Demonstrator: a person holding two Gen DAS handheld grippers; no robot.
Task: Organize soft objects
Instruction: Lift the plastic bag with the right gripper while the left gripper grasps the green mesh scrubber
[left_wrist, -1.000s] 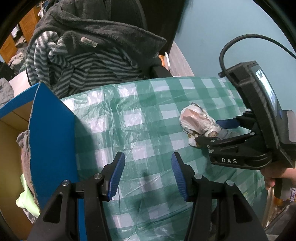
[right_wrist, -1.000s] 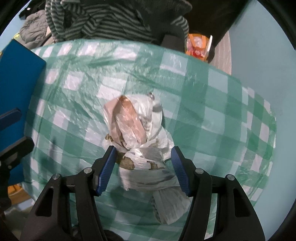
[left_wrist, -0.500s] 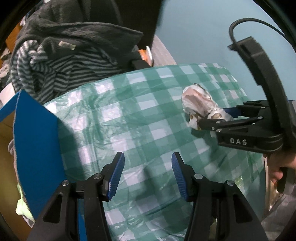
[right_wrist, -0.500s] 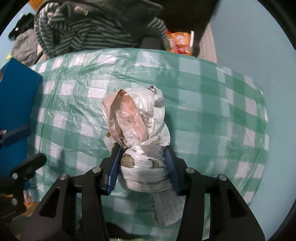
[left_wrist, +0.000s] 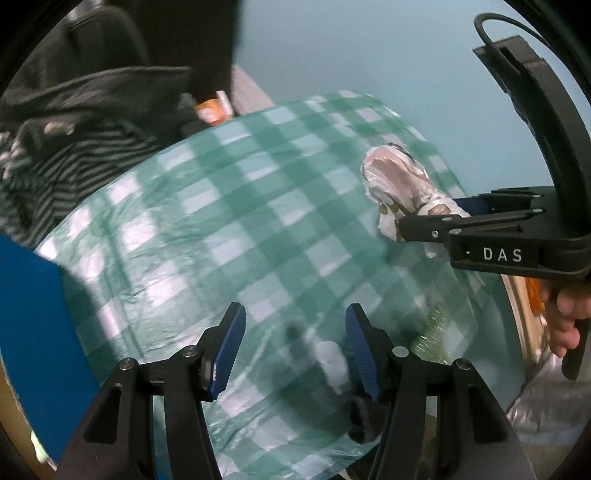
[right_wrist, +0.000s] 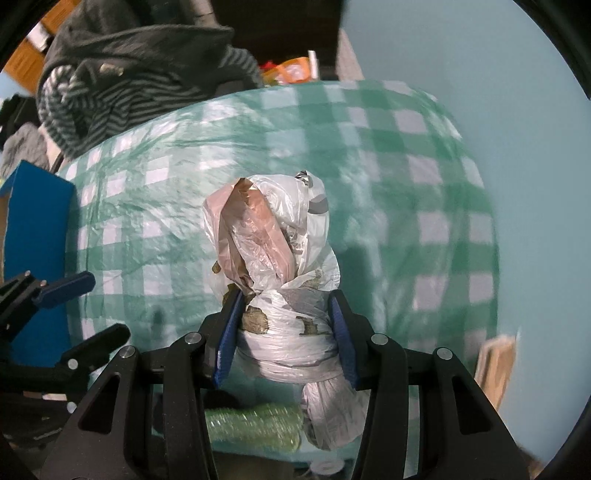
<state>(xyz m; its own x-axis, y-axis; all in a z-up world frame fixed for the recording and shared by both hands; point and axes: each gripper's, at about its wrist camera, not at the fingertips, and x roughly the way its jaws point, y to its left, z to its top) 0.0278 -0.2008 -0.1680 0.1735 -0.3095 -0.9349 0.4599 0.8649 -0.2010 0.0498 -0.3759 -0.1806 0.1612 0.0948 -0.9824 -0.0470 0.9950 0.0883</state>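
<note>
A knotted bundle (right_wrist: 275, 266) of plastic bags is clamped at its waist by the right tool (right_wrist: 284, 325), both blue pads pressed into the wrapped middle. The bundle appears lifted off the checked tabletop (right_wrist: 369, 155), though contact under it cannot be judged from either view. The left tool (left_wrist: 291, 347) hangs with its jaws apart and nothing between them, low over the near edge of the cloth.

A blue box (right_wrist: 37, 206) stands at the left of the tabletop and is judged the likely destination, although that is not shown. A pile of striped and grey clothes (right_wrist: 122, 85) lies beyond the far edge.

Several risks are seen. The plastic is slick and compressible, so the bundle could slide out of the pads if the grip is relaxed or the tool is swung quickly. The loose tail below the knot (right_wrist: 332, 410) could catch on the box wall. The thin cloth is wrinkled and could be dragged by that tail. The open left tool sits between bundle and box, so a collision is possible on the way across.
</note>
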